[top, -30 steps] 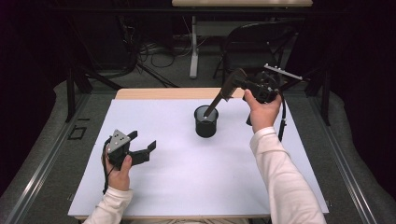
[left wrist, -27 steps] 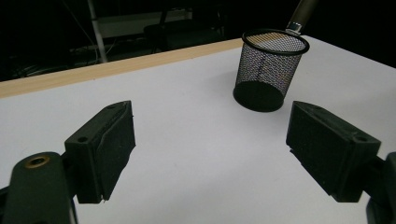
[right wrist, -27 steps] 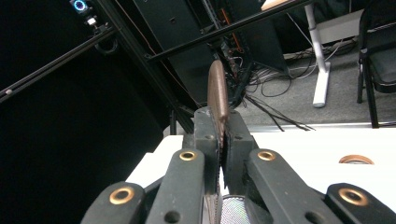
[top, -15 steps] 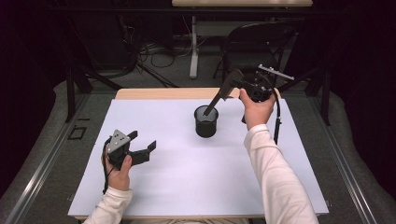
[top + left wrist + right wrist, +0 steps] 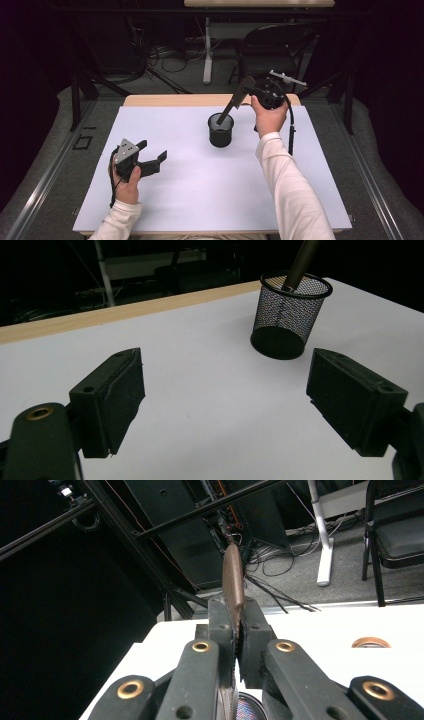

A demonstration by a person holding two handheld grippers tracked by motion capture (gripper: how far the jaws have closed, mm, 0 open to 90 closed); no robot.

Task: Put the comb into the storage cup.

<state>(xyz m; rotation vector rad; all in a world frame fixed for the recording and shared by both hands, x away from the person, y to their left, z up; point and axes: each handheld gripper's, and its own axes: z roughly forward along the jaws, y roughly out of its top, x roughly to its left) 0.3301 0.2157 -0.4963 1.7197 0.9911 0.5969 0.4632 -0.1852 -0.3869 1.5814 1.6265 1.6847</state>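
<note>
The right tool (image 5: pixel 239 98) is clamped on a slim brown pen (image 5: pixel 226 112), and over the last second it has come down and in toward the mesh cup (image 5: pixel 221 131), so the pen's lower end now sits inside the cup's rim where earlier it hung a little higher above it. In the right gripper view the jaws stand pressed together on the pen (image 5: pixel 233 580), whose upper end sticks out beyond the pads. The left gripper view shows the pen (image 5: pixel 300 262) slanting down through the cup's (image 5: pixel 288 315) mouth; whether its tip has reached the bottom is hidden by the mesh. The cup stands upright on the white bench (image 5: pixel 200 200), toward the far edge and a little right of centre, and has not shifted. The left tool (image 5: pixel 150 157) rests low on the bench near its left side, well apart from the cup, jaws wide and holding nothing, and it has kept its place throughout. The change suggests the work is in its closing stretch: the pen is being lowered into the cup and is already partly in. What remains, by my reading, is a little more descent and then a release. Because the pen enters at a slant, it may lean on the rim and nudge the light cup.
</note>
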